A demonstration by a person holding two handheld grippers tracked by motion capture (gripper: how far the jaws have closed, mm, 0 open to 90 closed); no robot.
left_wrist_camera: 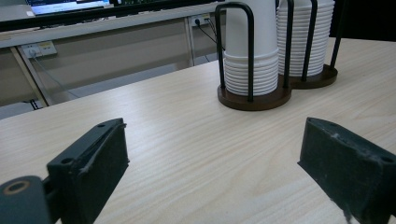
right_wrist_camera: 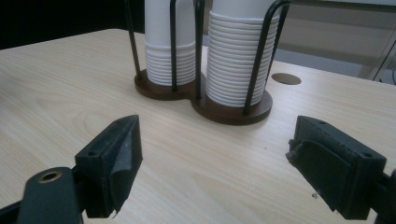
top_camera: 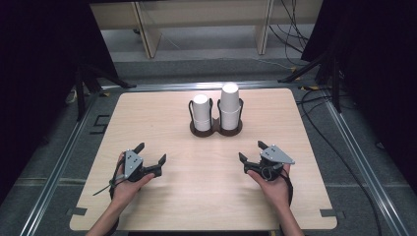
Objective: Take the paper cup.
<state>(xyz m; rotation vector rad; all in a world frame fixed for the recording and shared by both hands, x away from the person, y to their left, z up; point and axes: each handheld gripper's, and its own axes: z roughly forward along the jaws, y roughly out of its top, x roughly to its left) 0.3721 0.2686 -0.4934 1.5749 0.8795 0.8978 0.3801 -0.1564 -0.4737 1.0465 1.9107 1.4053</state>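
Both grippers idling open, facing the cup holder — pre-reach stage.

Left gripper (top_camera: 150,156) sitting at 7 o'clock on the table (top_camera: 162,196), right gripper (top_camera: 252,152) at 5 o'clock; both are standing with jaws spread wide, nothing between them. Two stacks of white paper cups are sitting rim-down in a dark twin-ring cup holder (top_camera: 216,129) at 12 o'clock, well apart from both grippers: shorter stack (top_camera: 201,112) at left, taller stack (top_camera: 229,105) at right. Looks like nothing is being picked yet. Next move probably needs a forward reach and a light squeeze on a top cup, lifting straight up between the wire posts. The table is light wood laminate, otherwise bare. Room: dark curtains both sides, grey floor, cables trailing at 2 o'clock, wooden furniture legs behind.
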